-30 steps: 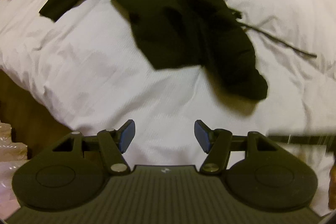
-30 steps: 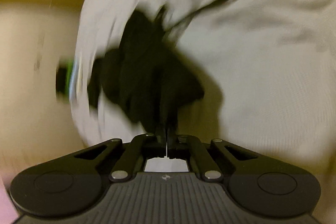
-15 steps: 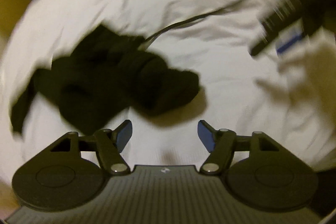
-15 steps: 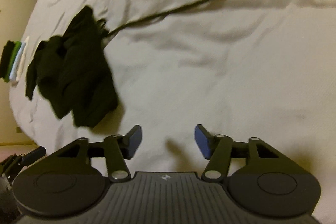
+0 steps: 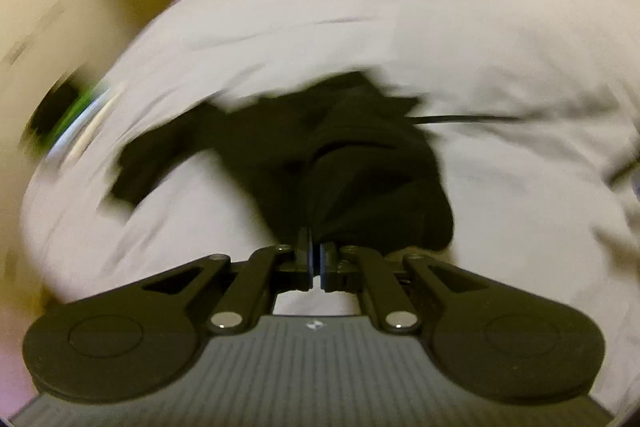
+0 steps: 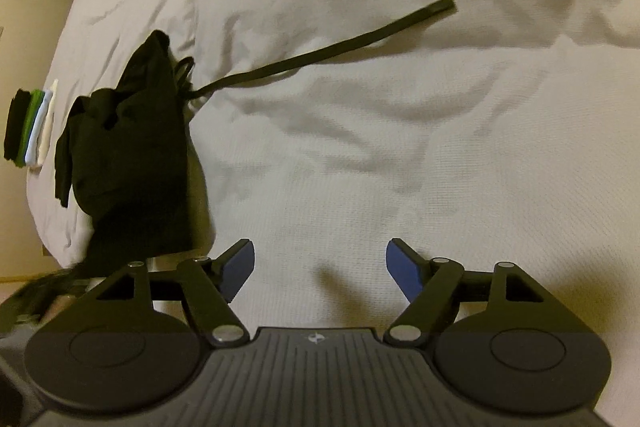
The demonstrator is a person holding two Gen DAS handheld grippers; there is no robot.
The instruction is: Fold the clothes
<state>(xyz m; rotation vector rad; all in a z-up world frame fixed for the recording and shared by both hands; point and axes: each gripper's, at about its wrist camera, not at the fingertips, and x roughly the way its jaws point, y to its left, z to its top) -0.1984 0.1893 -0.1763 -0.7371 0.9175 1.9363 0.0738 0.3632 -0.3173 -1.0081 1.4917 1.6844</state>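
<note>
L claw [image 5: 316, 259] pinches black garment [image 5: 352, 163]; blurred, grip edge hidden.

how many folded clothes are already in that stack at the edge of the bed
4 layers show in the folded stack at the bed's far left edge: black, green, pale blue, white. Thin layers may be hidden.

Warm, dim indoor light, yellowish cast over my both views. My left wrist view badly motion-smeared: black garment [image 5: 360, 163] streaked, folded stack [image 5: 60, 119] far left only green-and-dark blur, white bedcover [image 5: 500, 47] creases smeared; near hand-held gripper [image 5: 316, 263] alone sharp. My right wrist view sharp, creases crisp. Soft shadow right of garment [image 6: 132, 155], faint one near my right hand-held gripper [image 6: 320, 263]. Fisheye bends edges, corners black. No glare.
</note>
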